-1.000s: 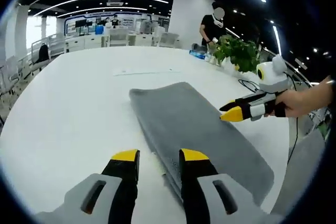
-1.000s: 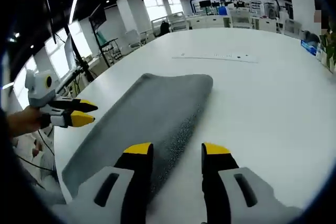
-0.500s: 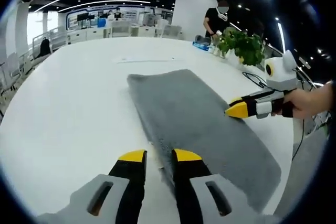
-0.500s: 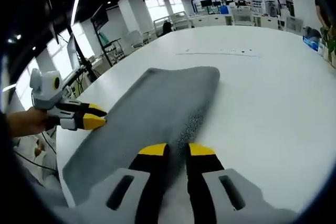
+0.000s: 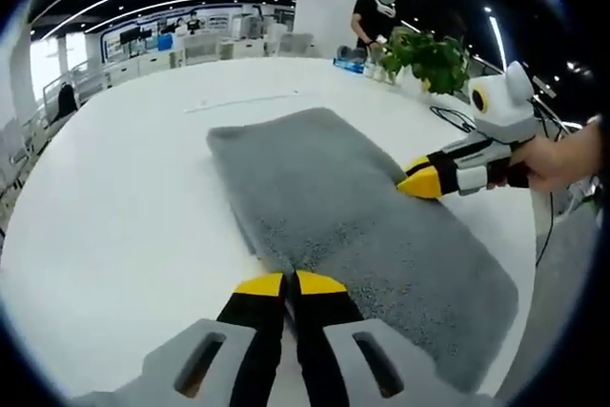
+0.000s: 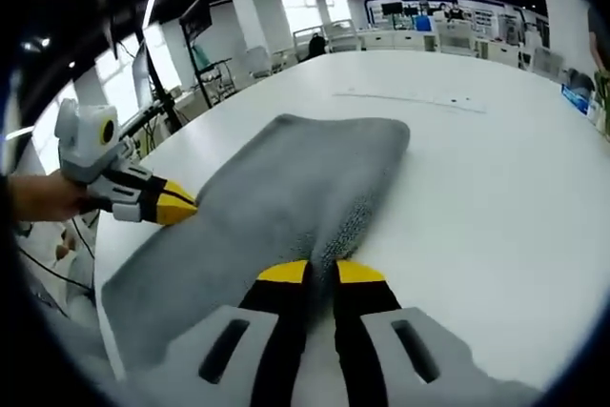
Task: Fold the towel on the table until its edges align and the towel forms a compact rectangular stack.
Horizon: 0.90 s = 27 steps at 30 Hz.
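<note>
White table (image 5: 105, 197) spans both views. Grey towel (image 5: 353, 207), long folded strip, runs diagonally across frame centre. Left gripper (image 5: 277, 284), bottom centre, jaws pinched on one long edge; right gripper (image 6: 321, 273) pinched on the opposite edge, likely to lift both sides together for the next fold.
</note>
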{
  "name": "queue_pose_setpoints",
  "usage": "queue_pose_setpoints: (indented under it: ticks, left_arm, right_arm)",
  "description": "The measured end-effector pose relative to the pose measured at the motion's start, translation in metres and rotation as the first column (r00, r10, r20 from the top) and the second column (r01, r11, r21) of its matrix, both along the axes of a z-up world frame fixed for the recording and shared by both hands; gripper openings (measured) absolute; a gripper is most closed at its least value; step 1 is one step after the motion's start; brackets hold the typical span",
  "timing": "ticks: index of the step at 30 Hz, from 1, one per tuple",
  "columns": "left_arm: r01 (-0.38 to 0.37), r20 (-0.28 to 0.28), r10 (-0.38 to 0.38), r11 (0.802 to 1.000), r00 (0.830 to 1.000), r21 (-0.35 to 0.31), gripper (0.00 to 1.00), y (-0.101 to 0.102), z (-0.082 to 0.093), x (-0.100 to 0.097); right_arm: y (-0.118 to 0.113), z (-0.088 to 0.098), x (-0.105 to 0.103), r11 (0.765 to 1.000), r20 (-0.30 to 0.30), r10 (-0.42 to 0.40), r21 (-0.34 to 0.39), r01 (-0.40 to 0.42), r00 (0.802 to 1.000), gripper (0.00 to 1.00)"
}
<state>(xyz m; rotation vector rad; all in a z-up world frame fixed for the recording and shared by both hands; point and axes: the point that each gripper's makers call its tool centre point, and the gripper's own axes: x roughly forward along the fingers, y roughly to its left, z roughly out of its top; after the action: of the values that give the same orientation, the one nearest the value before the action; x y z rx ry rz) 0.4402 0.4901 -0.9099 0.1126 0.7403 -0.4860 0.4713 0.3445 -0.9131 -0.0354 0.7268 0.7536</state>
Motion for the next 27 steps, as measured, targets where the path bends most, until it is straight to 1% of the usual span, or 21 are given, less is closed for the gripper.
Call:
queue_pose_setpoints:
  ticks: [2,3,4,5,9,13,15,16,19,20,24,27]
  left_arm:
    - [0.004,-0.015,-0.004,1.000,1.000,-0.004,0.02,0.000,0.000,0.001]
    - [-0.002,-0.030,0.001,1.000,1.000,-0.015,0.02,-0.001,0.000,0.001]
    - [0.003,-0.033,-0.004,1.000,0.999,-0.017,0.02,-0.002,0.001,0.000]
    - [0.009,-0.036,-0.010,1.000,0.999,-0.015,0.02,-0.003,0.000,0.000]
    - [0.025,-0.038,-0.026,1.000,0.999,-0.004,0.02,-0.012,0.000,-0.002]
    - [0.054,-0.027,-0.054,0.998,0.998,0.017,0.02,-0.026,0.000,-0.002]
    - [0.074,-0.025,-0.073,0.997,0.997,0.027,0.02,-0.036,0.000,-0.004]
    - [0.080,-0.026,-0.079,0.996,0.997,0.028,0.02,-0.039,-0.001,-0.004]
    - [0.101,-0.024,-0.100,0.995,0.995,0.024,0.02,-0.053,-0.001,-0.007]
    - [0.132,-0.012,-0.132,0.990,0.991,0.040,0.02,-0.061,0.000,-0.007]
    - [0.166,-0.012,-0.165,0.984,0.986,0.064,0.02,-0.083,-0.001,-0.008]
    - [0.192,-0.010,-0.192,0.979,0.981,0.074,0.02,-0.098,-0.001,-0.009]
  right_arm:
    - [0.000,0.000,0.000,1.000,0.015,0.019,-0.010,-0.019,1.000,0.07]
    - [0.000,0.000,-0.001,0.999,0.035,0.045,-0.030,-0.044,0.998,0.07]
    - [0.001,0.000,-0.001,0.996,0.056,0.070,-0.052,-0.067,0.996,0.07]
    - [0.001,0.000,-0.002,0.996,0.059,0.073,-0.055,-0.070,0.996,0.07]
    - [-0.002,0.001,-0.003,0.999,0.027,0.038,-0.018,-0.038,0.999,0.06]
    - [-0.009,0.001,-0.006,0.999,0.031,0.040,-0.022,-0.039,0.999,0.06]
    - [-0.021,0.000,-0.008,0.999,0.033,0.030,-0.022,-0.029,0.999,0.06]
    - [-0.023,0.000,-0.009,0.999,0.034,0.026,-0.020,-0.026,0.999,0.06]
    - [-0.040,-0.001,-0.011,1.000,0.036,0.006,-0.013,-0.006,0.999,0.06]
    - [-0.048,-0.001,-0.013,1.000,0.035,-0.001,-0.013,0.002,0.999,0.06]
    - [-0.072,-0.002,-0.017,1.000,0.030,-0.030,-0.001,0.030,0.999,0.06]
    - [-0.087,-0.002,-0.017,0.999,0.027,-0.035,-0.025,0.036,0.999,0.06]
